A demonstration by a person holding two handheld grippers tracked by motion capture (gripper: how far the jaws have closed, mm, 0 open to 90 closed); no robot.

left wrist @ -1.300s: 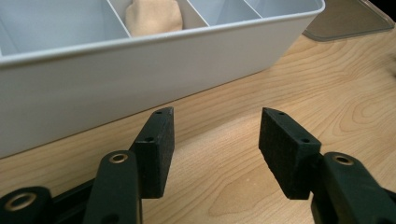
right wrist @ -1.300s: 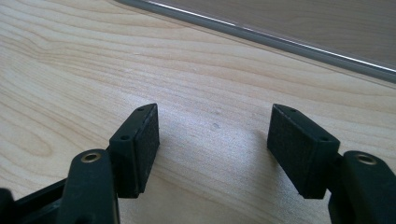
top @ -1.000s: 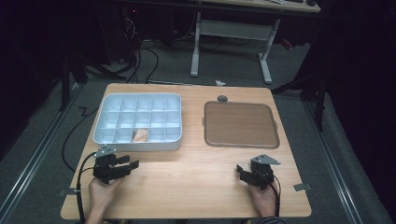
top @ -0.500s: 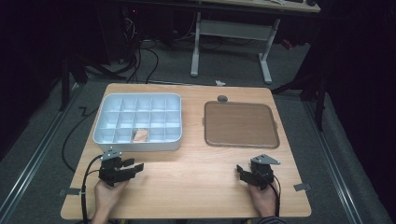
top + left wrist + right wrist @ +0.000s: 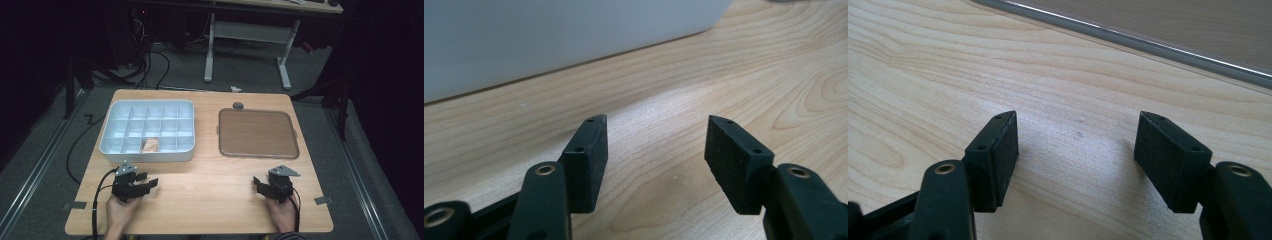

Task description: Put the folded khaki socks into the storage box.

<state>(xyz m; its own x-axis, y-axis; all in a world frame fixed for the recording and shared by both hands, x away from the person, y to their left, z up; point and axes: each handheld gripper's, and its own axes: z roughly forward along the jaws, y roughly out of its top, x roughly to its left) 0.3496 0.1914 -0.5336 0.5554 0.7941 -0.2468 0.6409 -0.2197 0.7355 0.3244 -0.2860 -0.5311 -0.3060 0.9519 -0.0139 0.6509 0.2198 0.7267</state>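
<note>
Wooden table (image 5: 210,200), high view; left gripper (image 5: 150,184) at 7 o'clock, jaws spread with nothing between them, having just opened slightly; right gripper (image 5: 257,183) at 5 o'clock, jaws likewise apart and empty; white compartment tray (image 5: 116,150) at 11 o'clock, a small tan piece (image 5: 150,145) in its nearest row, just beyond the left gripper; brown flat tray (image 5: 258,133) at 1 o'clock.

Pale grained wood table (image 5: 210,185); smooth white plastic organiser (image 5: 150,155); matt brown tray (image 5: 257,132).
</note>
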